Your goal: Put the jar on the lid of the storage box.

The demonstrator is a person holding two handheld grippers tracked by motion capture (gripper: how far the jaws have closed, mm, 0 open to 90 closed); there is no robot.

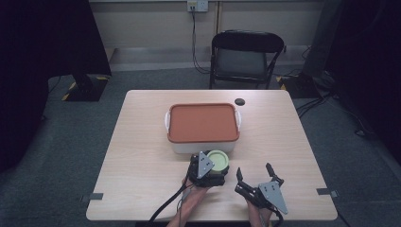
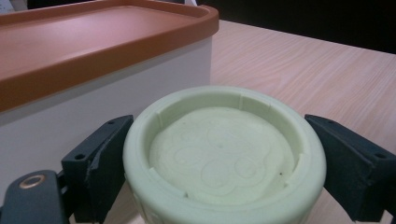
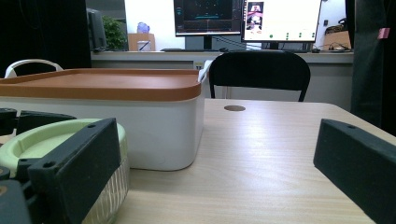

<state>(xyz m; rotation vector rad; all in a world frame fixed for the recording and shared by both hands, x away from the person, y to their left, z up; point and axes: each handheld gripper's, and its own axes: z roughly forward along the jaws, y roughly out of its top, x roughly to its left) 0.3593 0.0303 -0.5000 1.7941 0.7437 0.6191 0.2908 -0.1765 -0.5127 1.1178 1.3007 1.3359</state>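
Observation:
A glass jar with a pale green lid (image 2: 223, 156) sits on the wooden table, just in front of a white container with an orange lid (image 1: 203, 124). My left gripper (image 1: 219, 167) is shut on the jar, one black jaw pressed to each side of the lid. The jar (image 1: 217, 158) stands close to the container's front wall. To its right, my right gripper (image 1: 254, 170) rests low over the table, open, with nothing between its jaws. In the right gripper view the jar (image 3: 44, 140) stands at the left behind the left jaw.
A small dark disc (image 1: 240, 100) lies on the table behind the container. A black folding chair (image 1: 246, 54) stands past the far edge. Bare tabletop (image 1: 279, 132) stretches to the right of the container and along the left side.

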